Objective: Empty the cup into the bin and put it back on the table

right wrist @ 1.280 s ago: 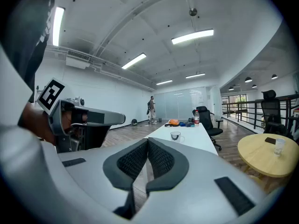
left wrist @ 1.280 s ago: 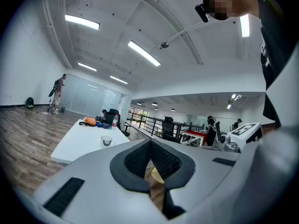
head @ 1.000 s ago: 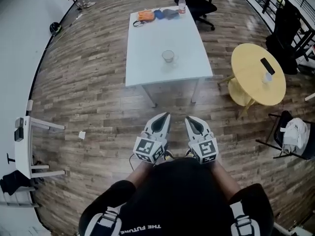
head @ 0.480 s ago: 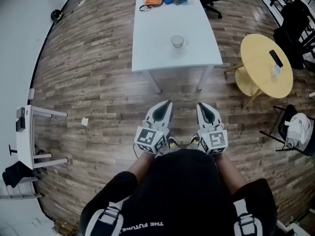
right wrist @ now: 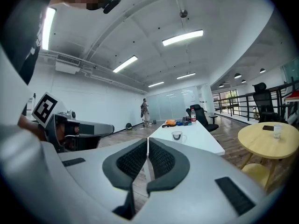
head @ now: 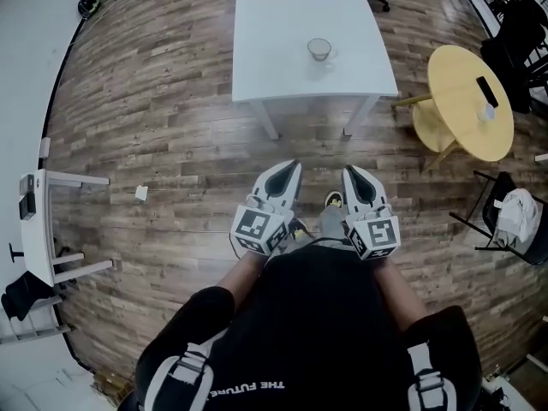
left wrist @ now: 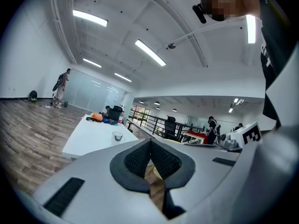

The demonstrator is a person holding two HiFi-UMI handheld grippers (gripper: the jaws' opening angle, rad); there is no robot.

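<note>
Both tongs are pressed together and empty: left gripper (head: pixel 290 169) and right gripper (head: pixel 354 172) sit side by side in front of the person. One glass cup (head: pixel 319 50) stands on the white table (head: pixel 274 67), well ahead. The head view cuts off that table's far end. The right gripper view shows one bottle (right wrist: pixel 193 115) there, beside clutter too small to name. One yellow round table (head: pixel 458 118) holds two small objects.
</note>
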